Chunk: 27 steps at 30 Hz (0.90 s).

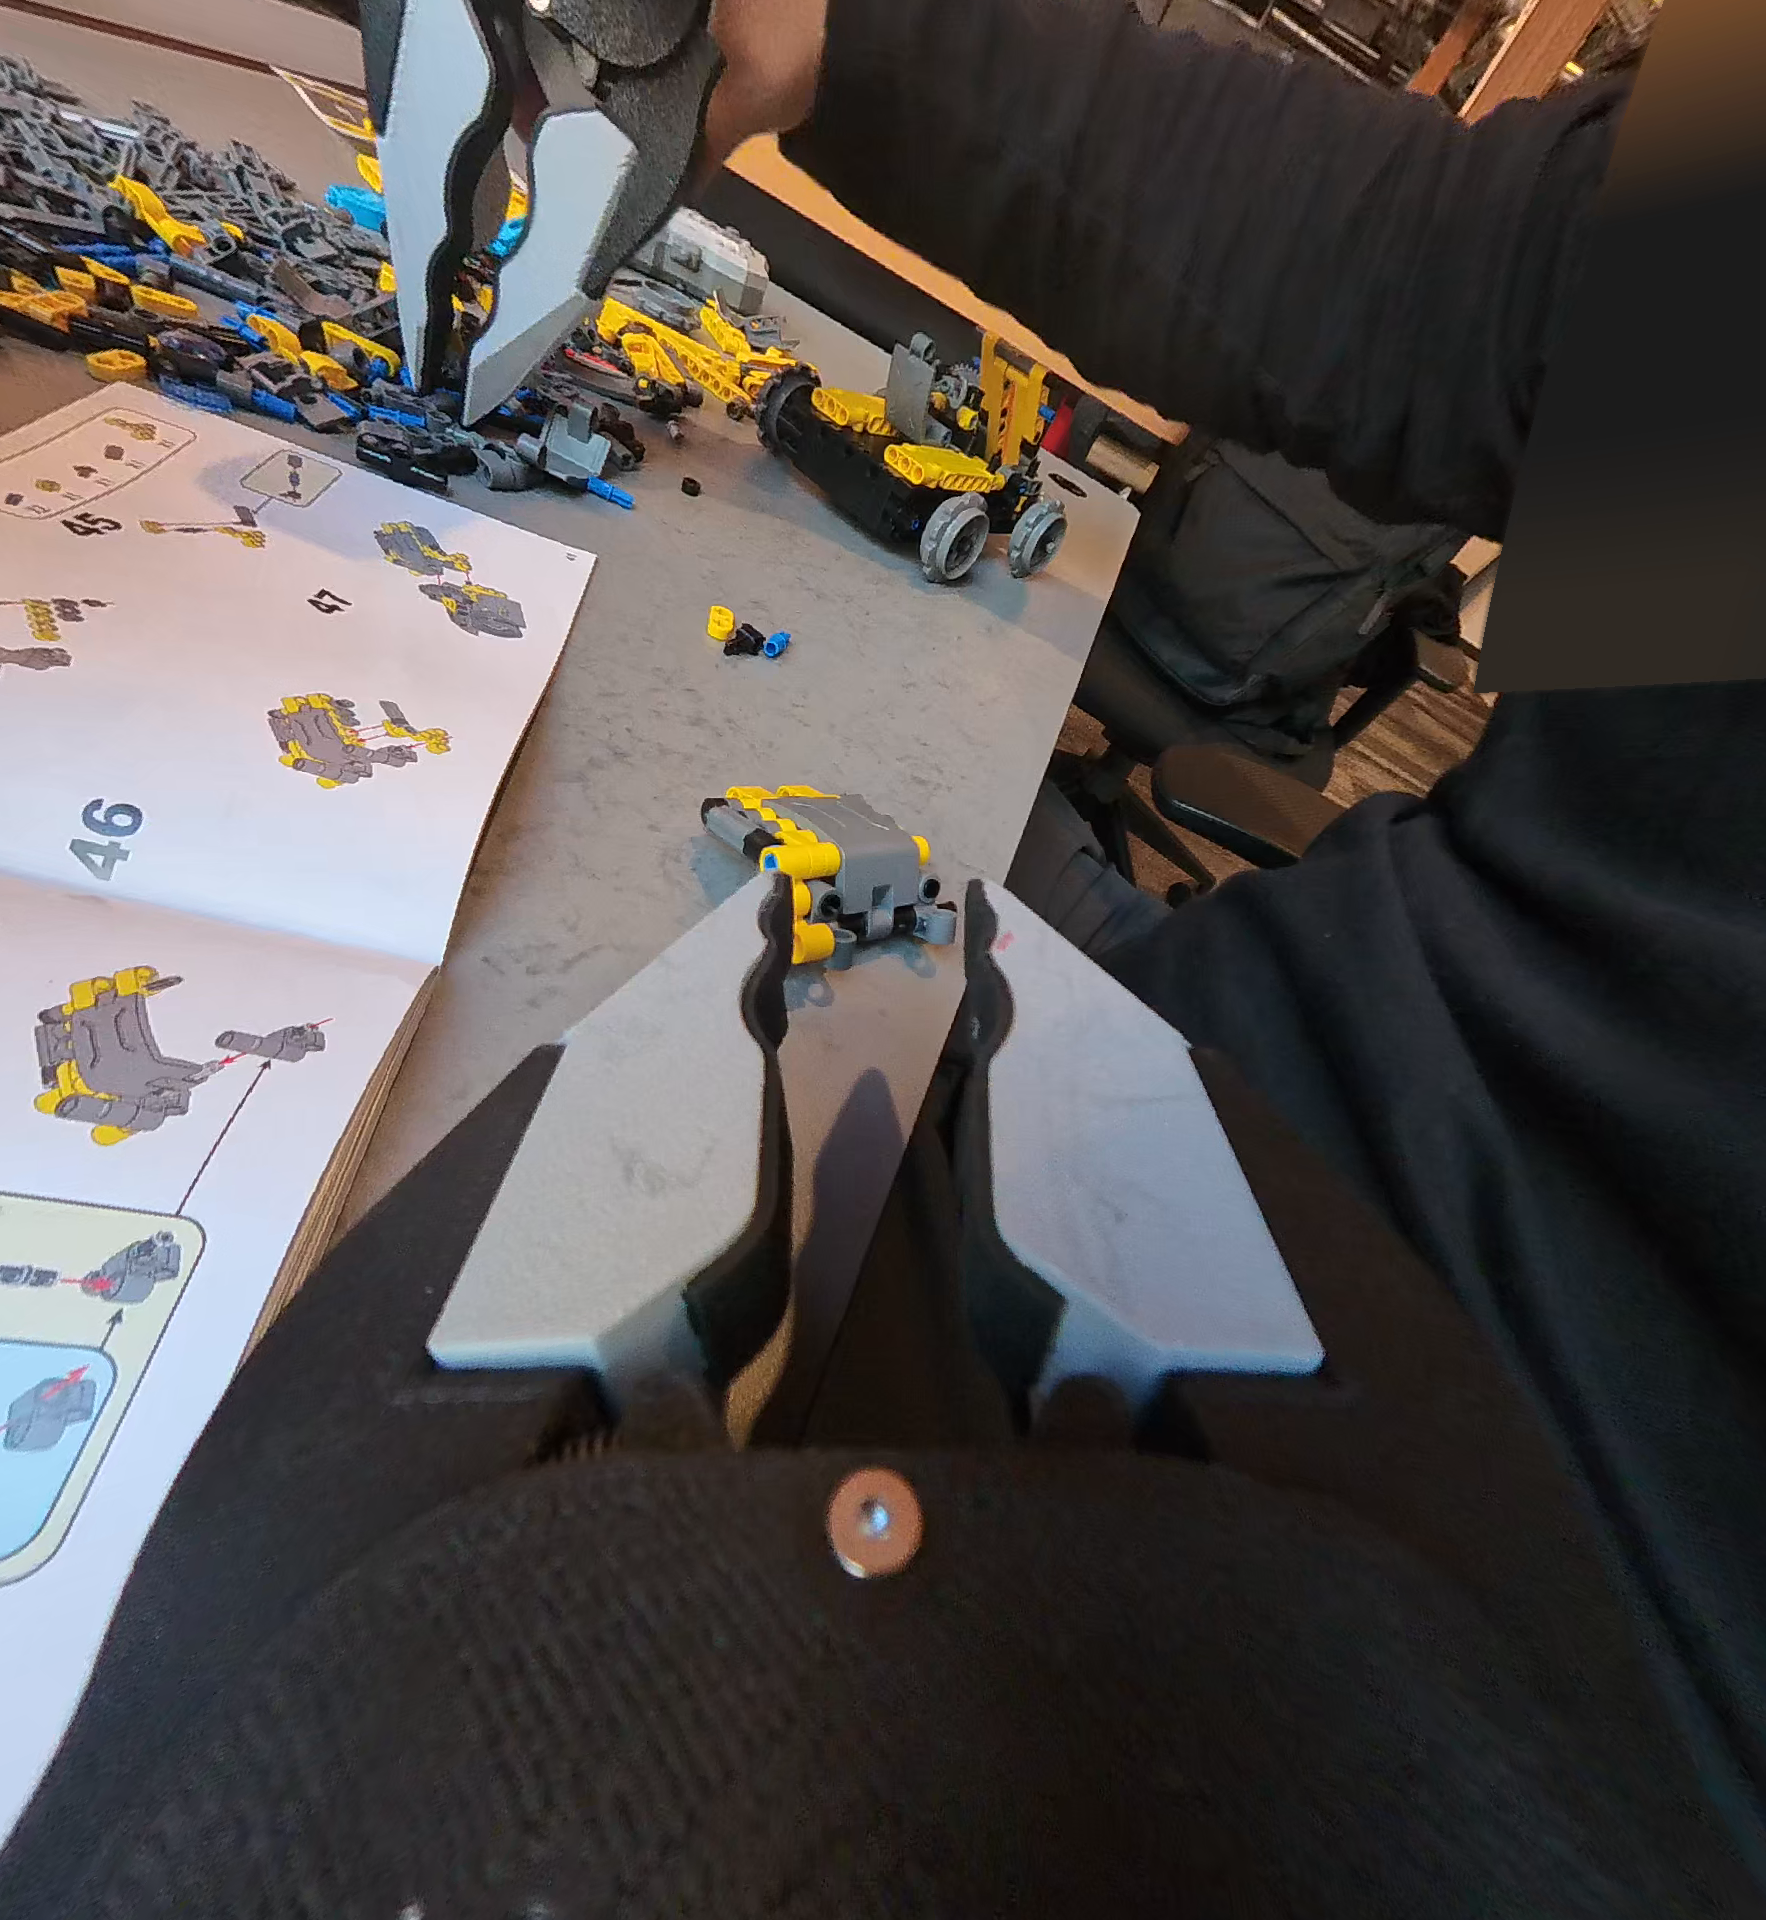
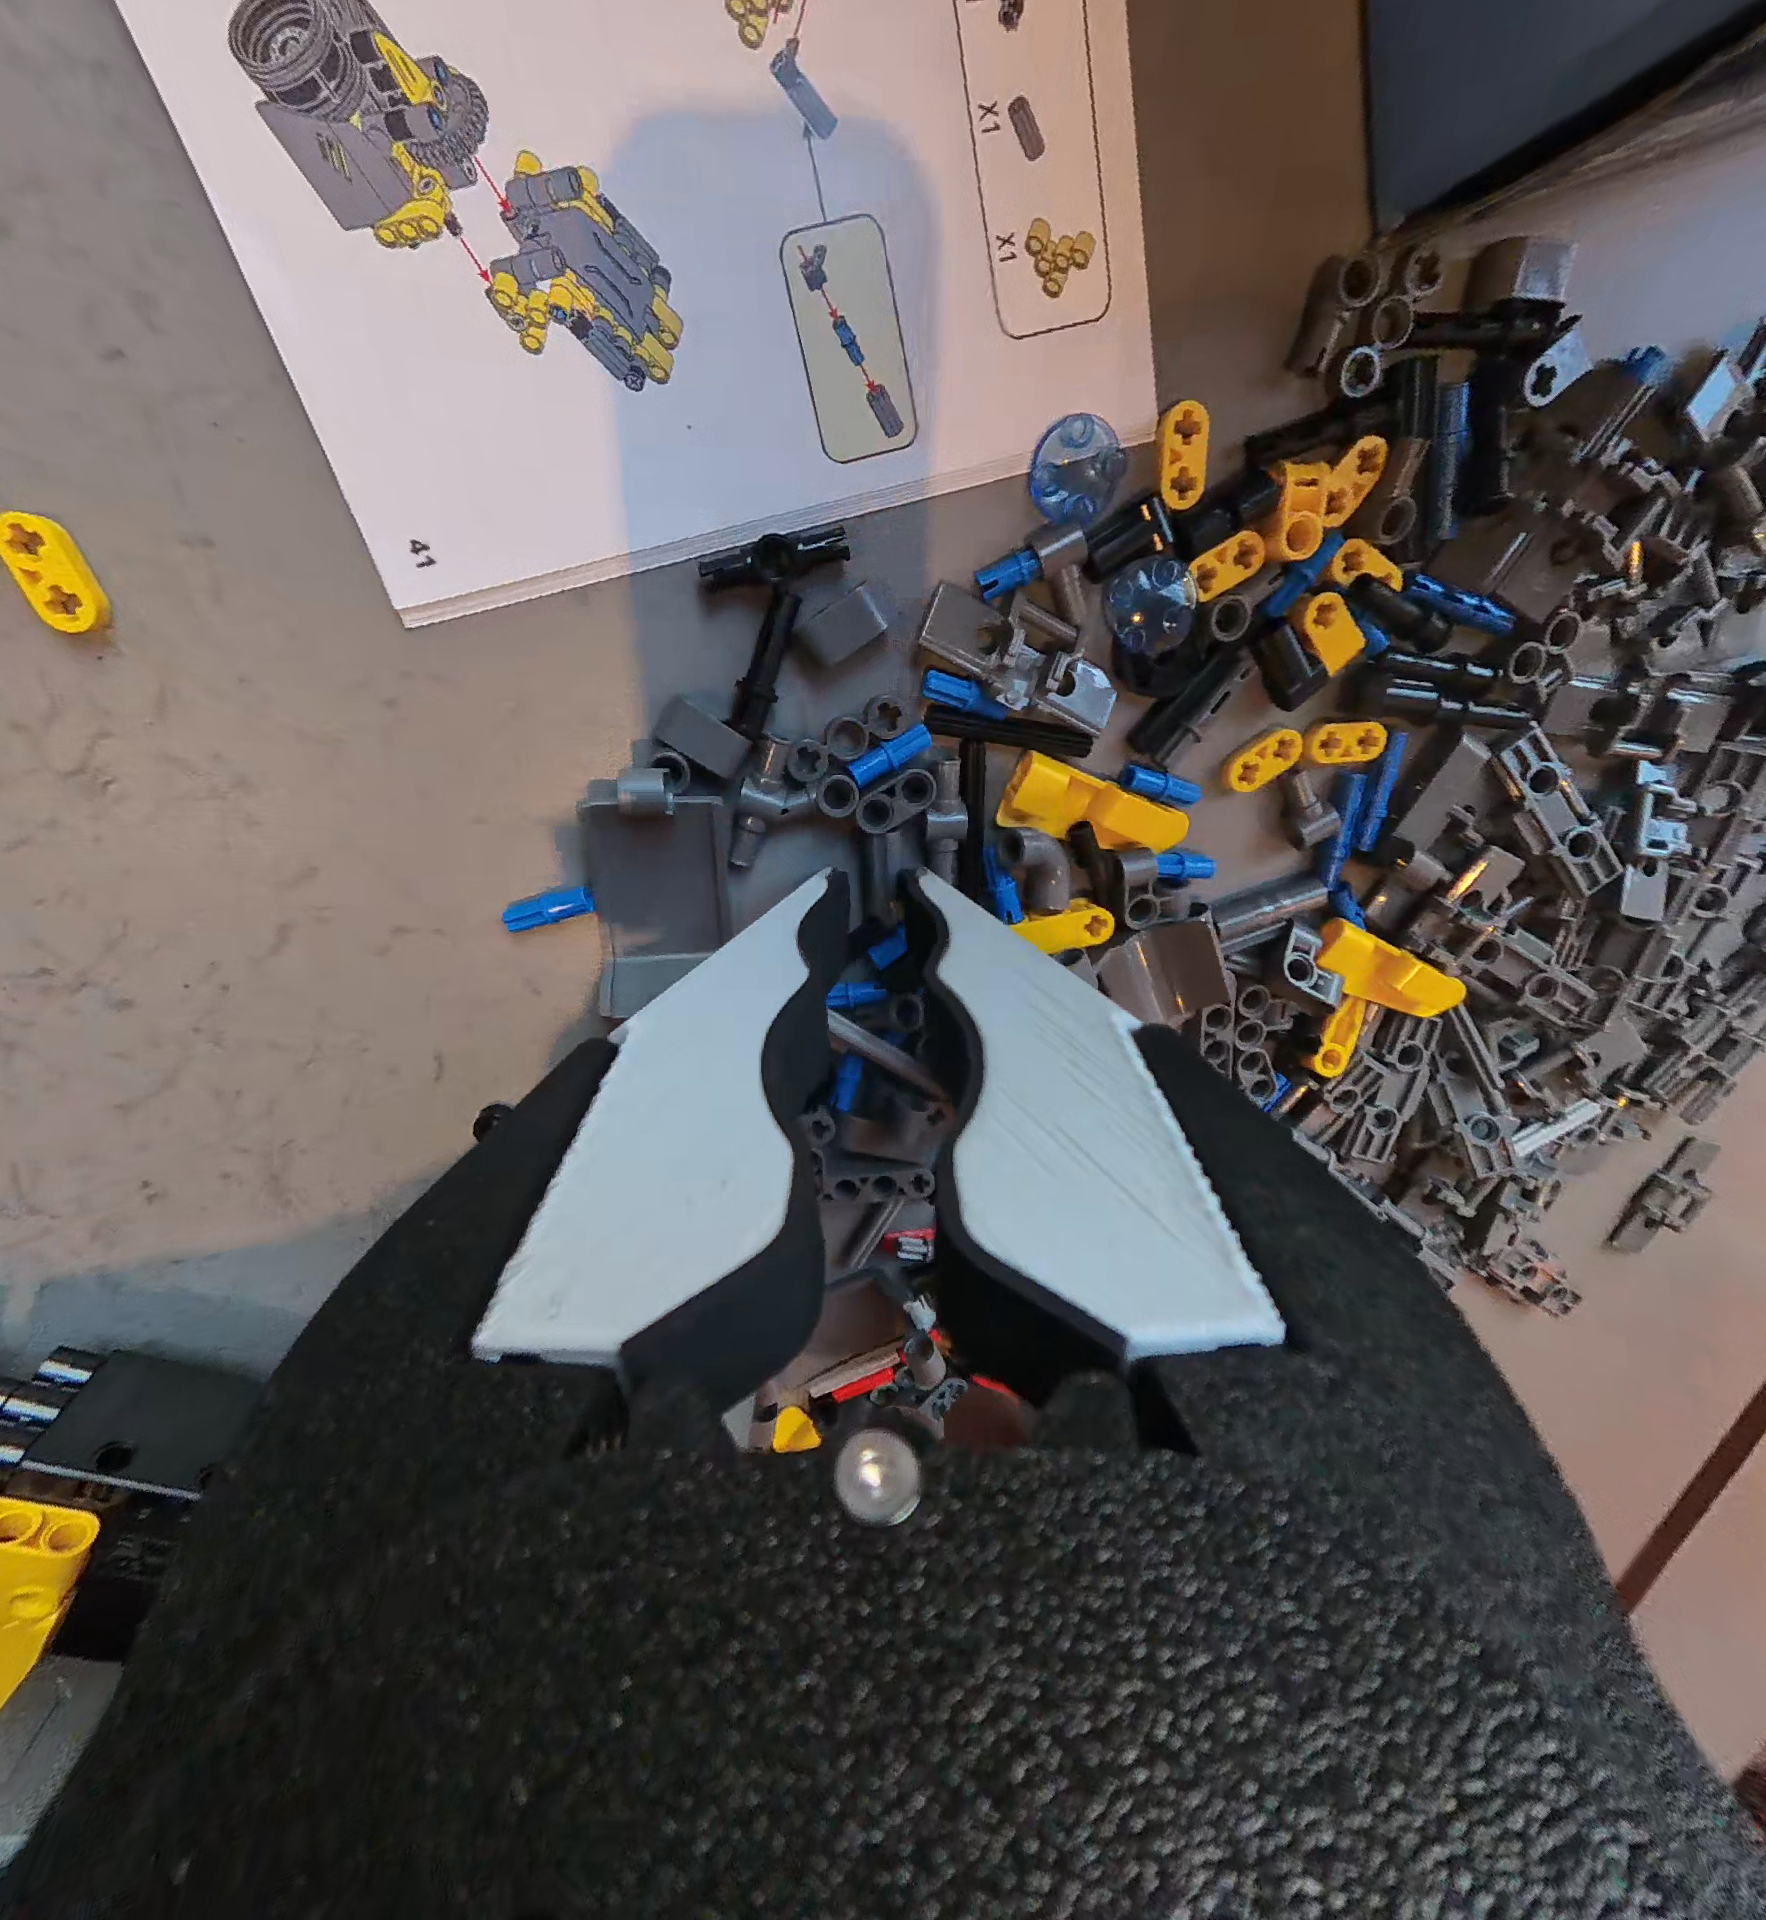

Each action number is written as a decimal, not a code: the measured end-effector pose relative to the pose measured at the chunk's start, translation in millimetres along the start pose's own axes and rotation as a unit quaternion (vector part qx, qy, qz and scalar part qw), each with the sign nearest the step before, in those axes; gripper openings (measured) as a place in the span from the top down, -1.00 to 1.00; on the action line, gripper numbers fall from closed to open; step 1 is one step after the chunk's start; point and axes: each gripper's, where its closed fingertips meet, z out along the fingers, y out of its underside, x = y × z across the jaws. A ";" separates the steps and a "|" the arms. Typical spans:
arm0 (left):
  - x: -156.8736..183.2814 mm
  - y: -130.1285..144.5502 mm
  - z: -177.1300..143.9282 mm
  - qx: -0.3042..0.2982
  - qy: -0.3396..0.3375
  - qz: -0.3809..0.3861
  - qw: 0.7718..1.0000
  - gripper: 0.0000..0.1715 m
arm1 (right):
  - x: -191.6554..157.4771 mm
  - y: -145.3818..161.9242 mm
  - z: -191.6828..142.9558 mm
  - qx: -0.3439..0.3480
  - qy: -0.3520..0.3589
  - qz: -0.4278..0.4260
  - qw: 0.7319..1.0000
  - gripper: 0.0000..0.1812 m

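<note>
My left gripper [image 1: 874,899] sits low at the table's near edge. Its jaws stand about a hand's width apart, and both pads touch the sides of a small yellow and grey brick assembly [image 1: 837,852] resting on the grey table [image 1: 858,707]. My right gripper [image 2: 874,883] points down into a pile of grey, black, blue and yellow building parts [image 2: 1481,831]. Its jaws are a narrow gap apart with small dark grey pieces [image 2: 877,857] at the tips. I cannot tell if any piece is gripped. The right gripper also shows in the left wrist view [image 1: 448,400], over the pile [image 1: 131,260].
An open instruction booklet [image 1: 183,727] lies left of the assembly and also shows in the right wrist view [image 2: 650,436]. A partly built yellow and black vehicle [image 1: 910,457] stands farther off. A few loose small pieces [image 1: 744,634] lie between. The table edge [image 1: 1076,727] and a dark chair [image 1: 1253,623] are right. The left gripper's tips are roughly 25 cm from the right gripper's.
</note>
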 end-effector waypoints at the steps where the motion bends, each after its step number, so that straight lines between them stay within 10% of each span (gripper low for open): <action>1: 0.2 0.0 0.0 0.000 0.001 0.000 1.000 0.65 | -0.6 0.0 0.1 0.001 -0.007 0.000 1.000 0.92; 14: 1.0 0.4 -0.3 -0.001 0.004 -0.003 1.000 0.65 | -1.2 -16.9 -28.1 0.040 0.022 0.026 0.999 0.95; 27: 1.4 0.7 -0.3 -0.002 0.005 -0.004 1.000 0.65 | -97.9 -29.6 -36.7 0.045 -0.039 0.007 0.998 0.95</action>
